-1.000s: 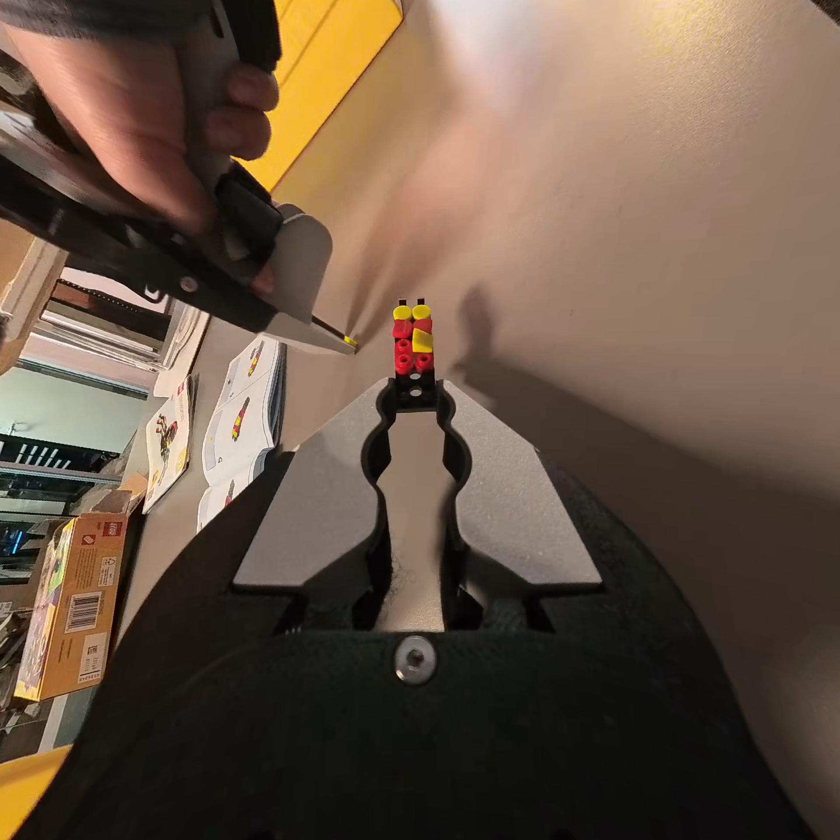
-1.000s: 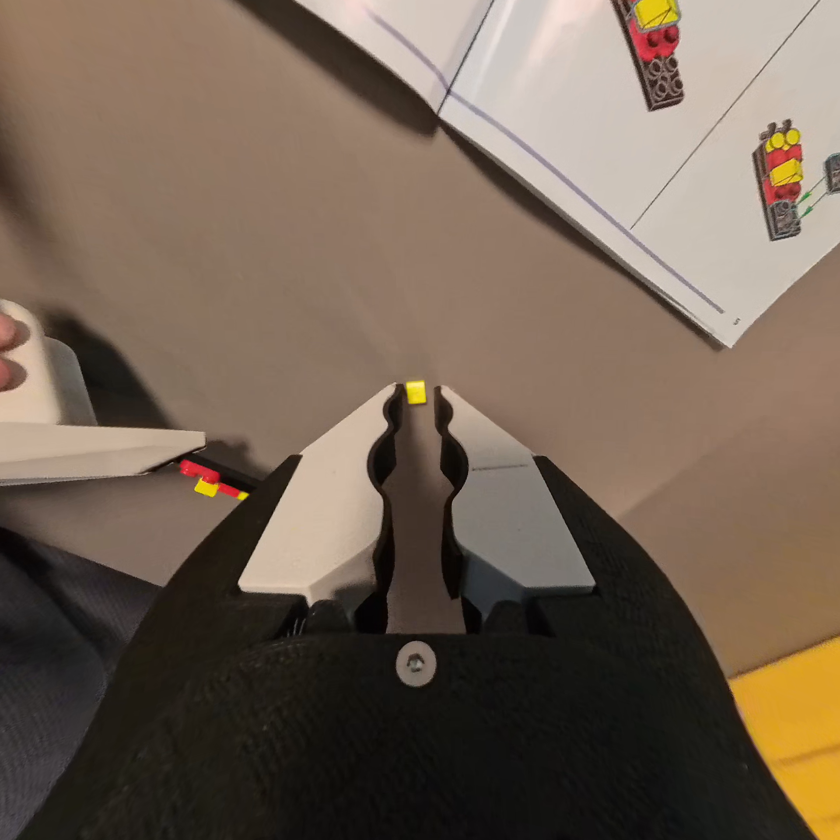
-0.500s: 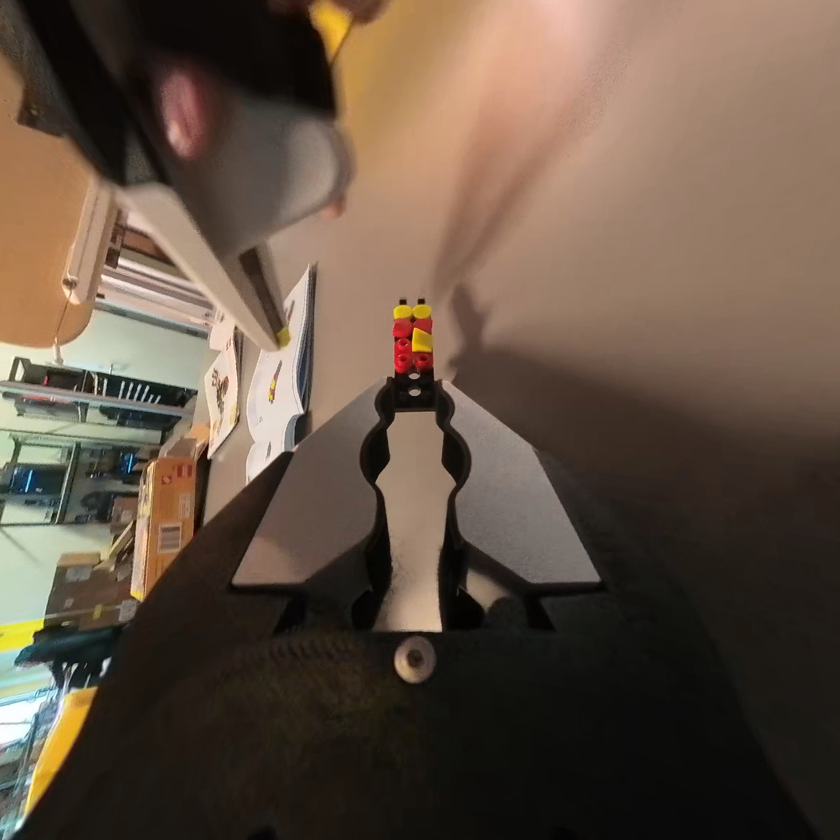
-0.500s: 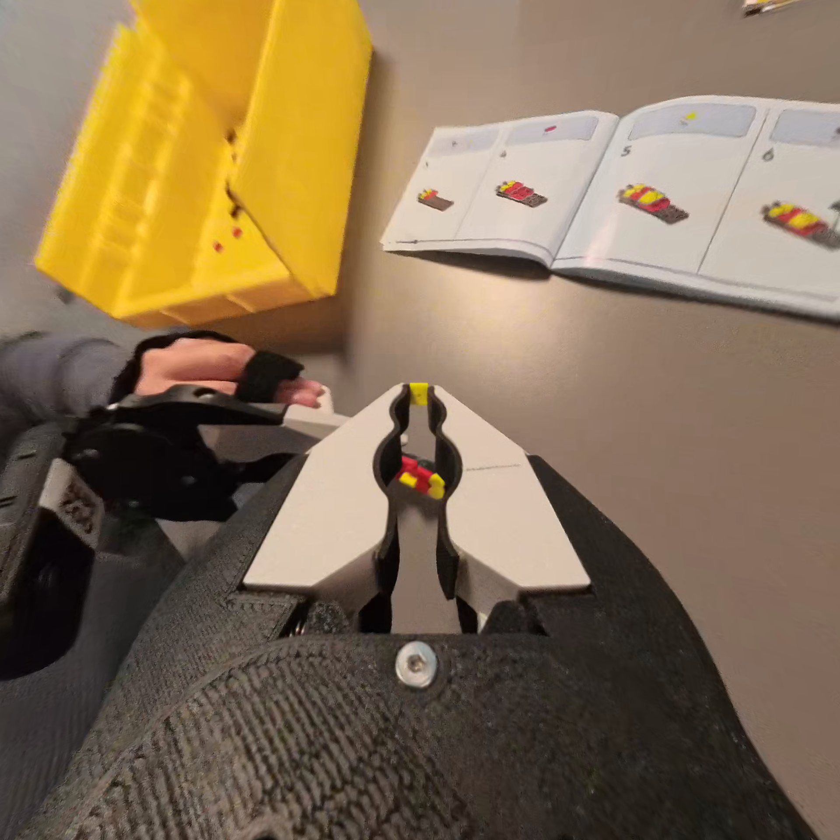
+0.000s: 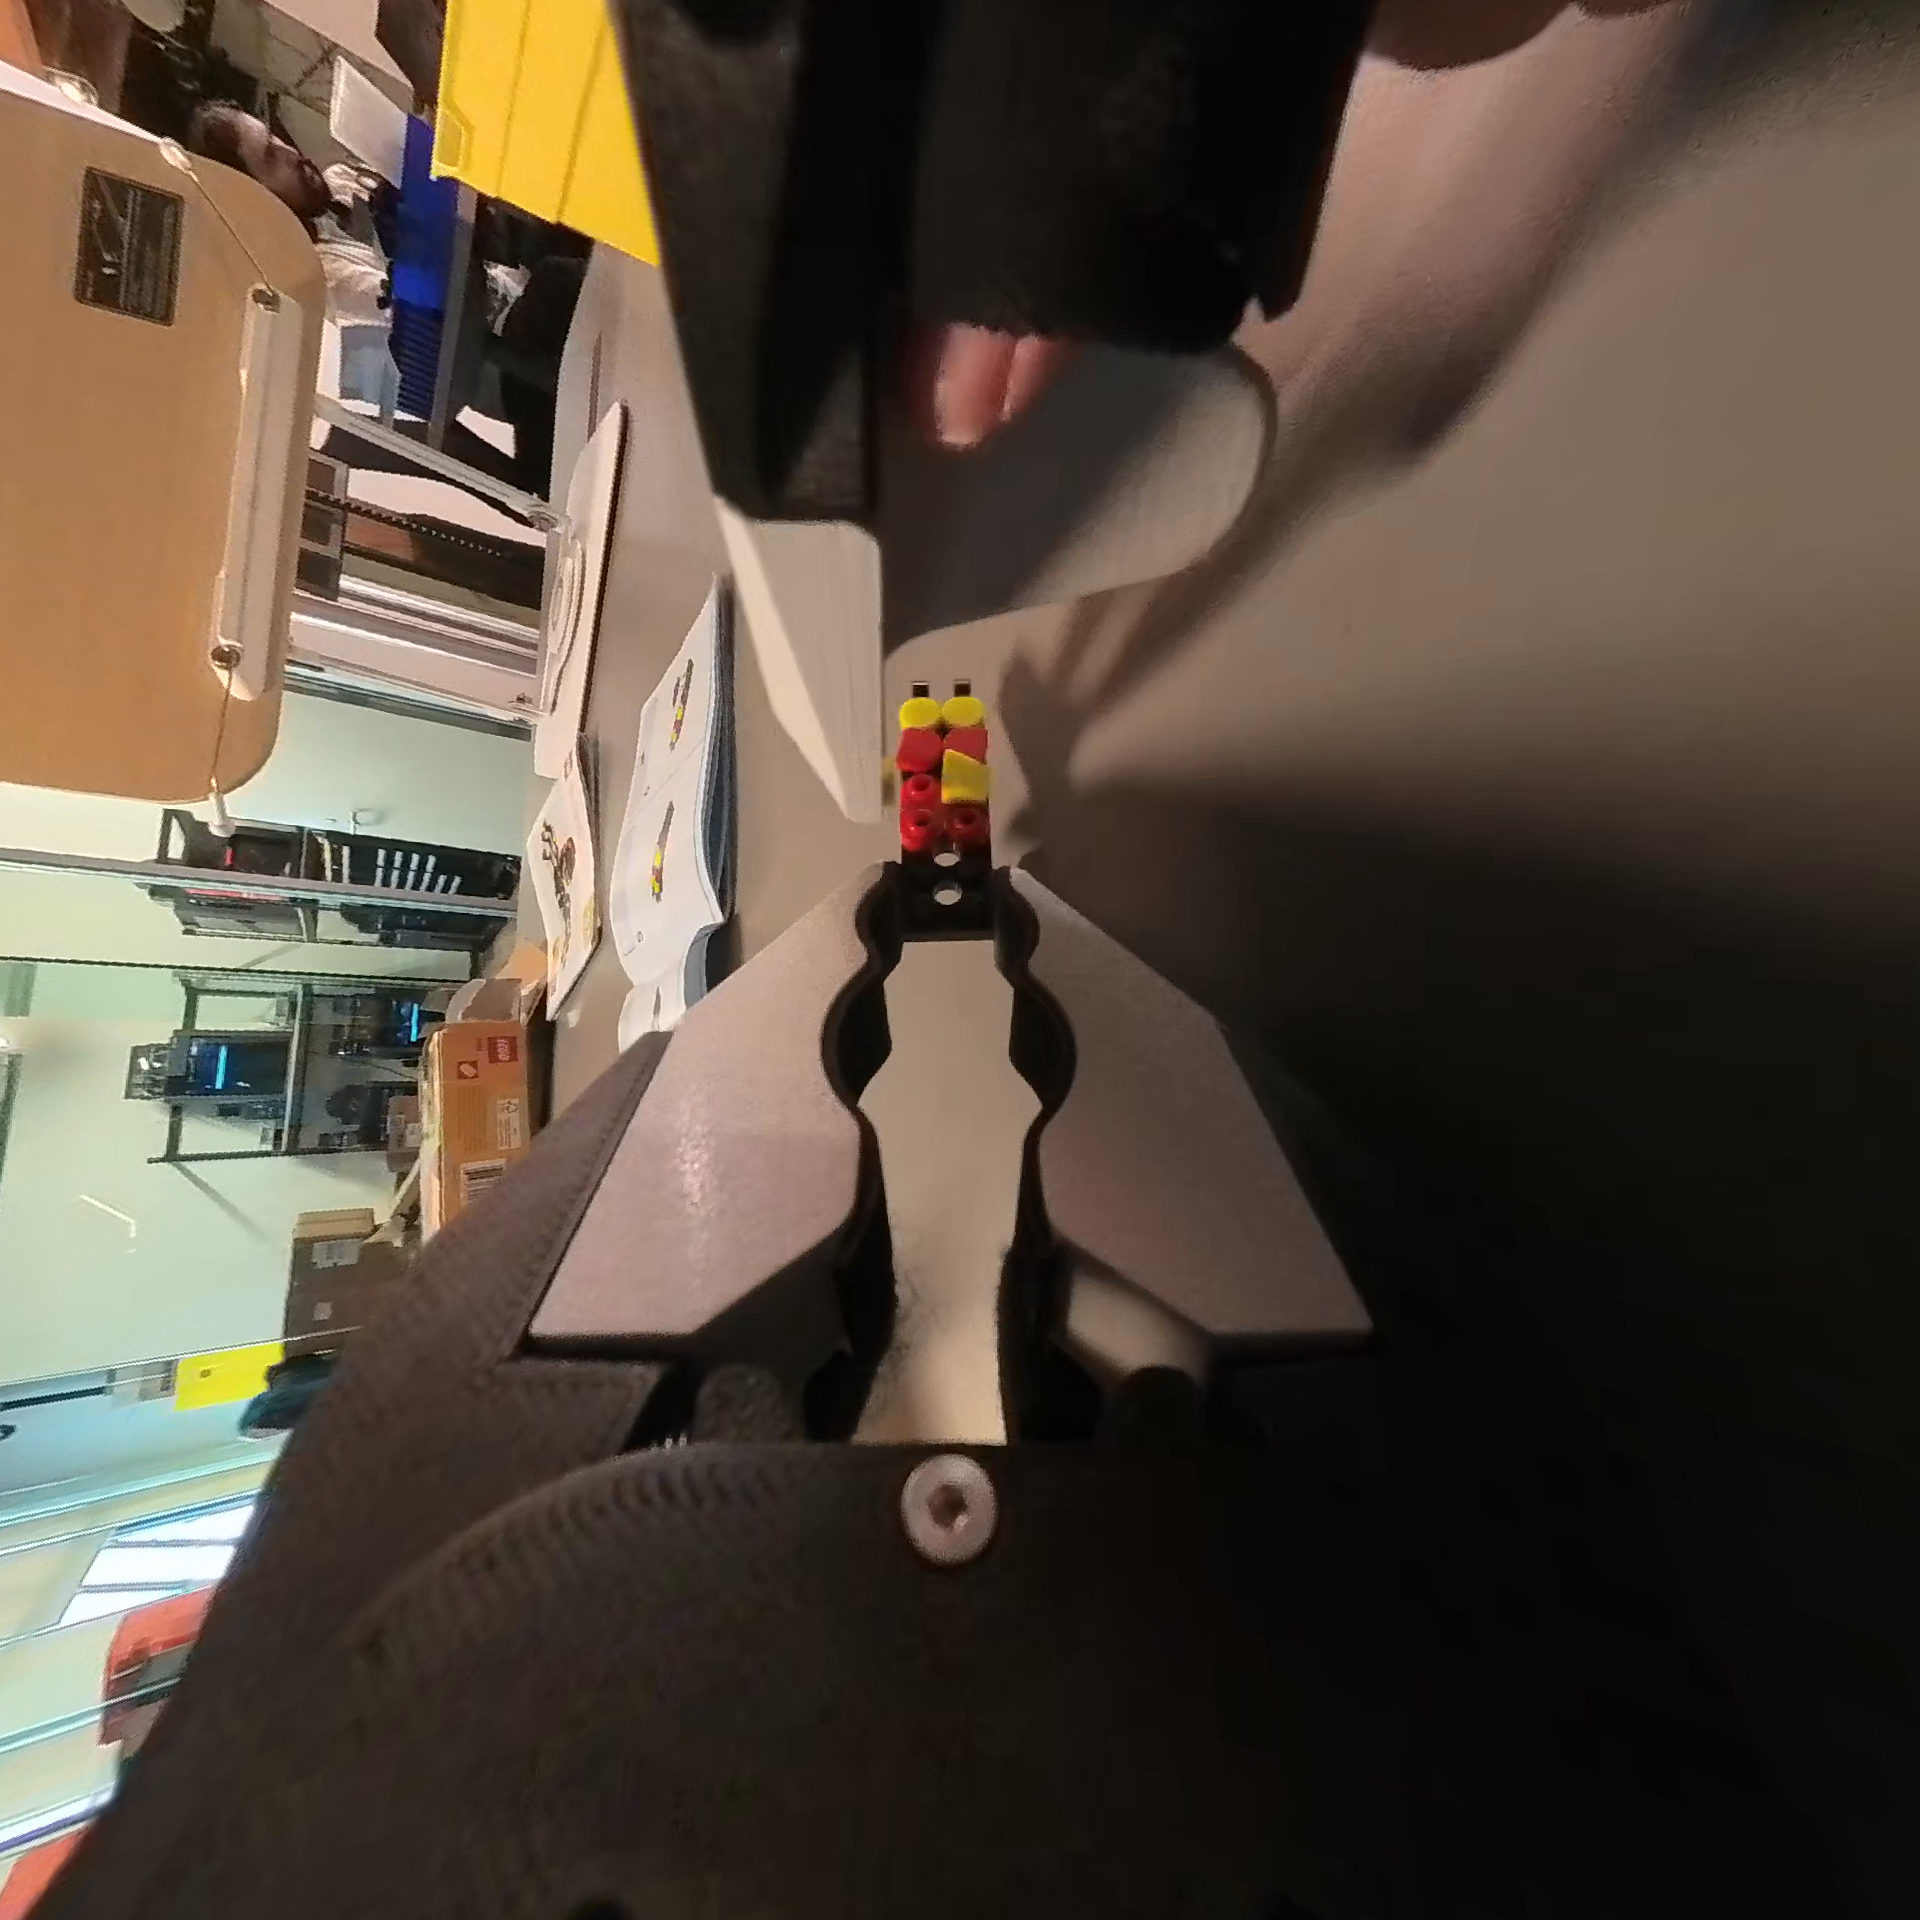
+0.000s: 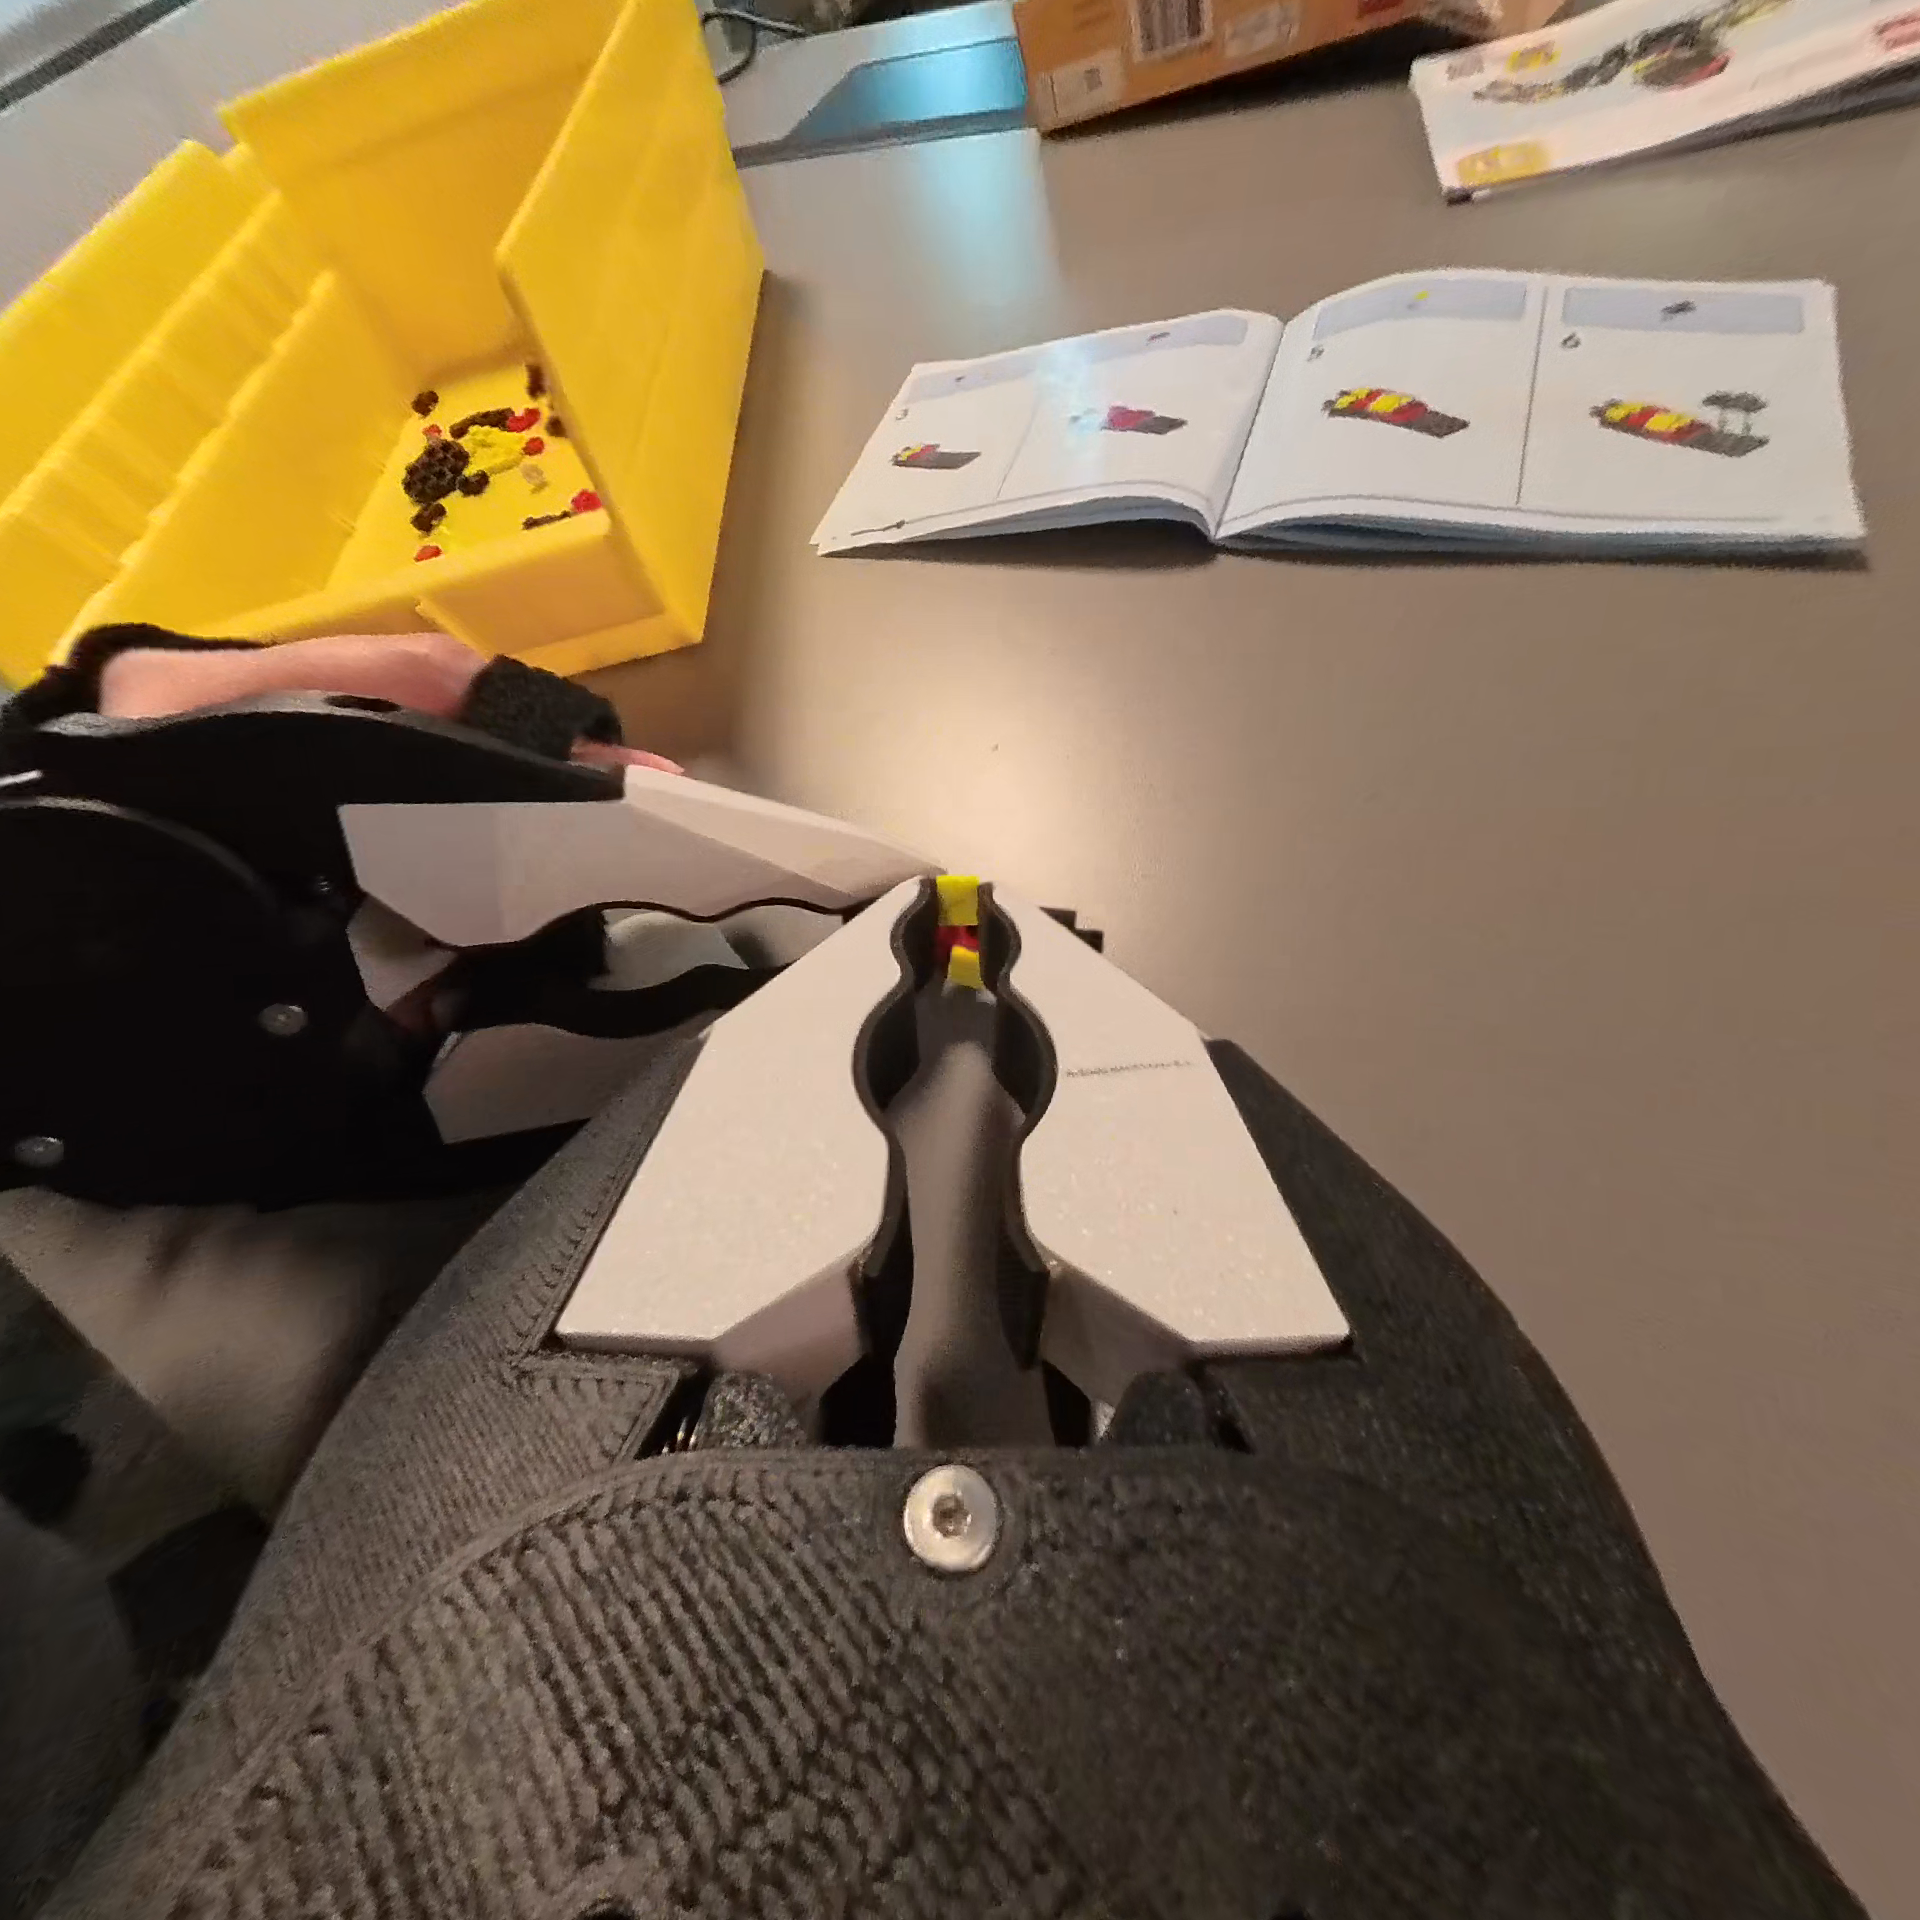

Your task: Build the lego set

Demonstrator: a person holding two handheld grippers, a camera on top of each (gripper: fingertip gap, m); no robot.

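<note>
1. Left wrist view: the left gripper had its jaws clamped on the black base end of the model, which stuck out past the fingertips above the bench.
   - The model carried a black plate, red studs, a yellow wedge and two yellow round caps at its far end.
   - The right gripper came in from above the model, its pale finger just beside the model's left edge, with a sliver of yellow at its tip.
   - The booklet lay open left of the model, with a cardboard box below it.

2. Right wrist view: the right gripper had its jaws pinched on a small yellow piece.
   - Red and yellow of the model showed through the gap just behind that piece. I could not tell whether the two touched.
   - The left gripper reached in from the left of the model.
   - The yellow bin stood beyond, still holding loose dark, red and yellow parts.
   - The booklet lay right of the bin.

3. Progress, as I judge it: the build was at an early stage.
   - A short stack was assembled.
   - The yellow piece was not yet visibly seated.
   - Many parts were left in the bin.
</note>
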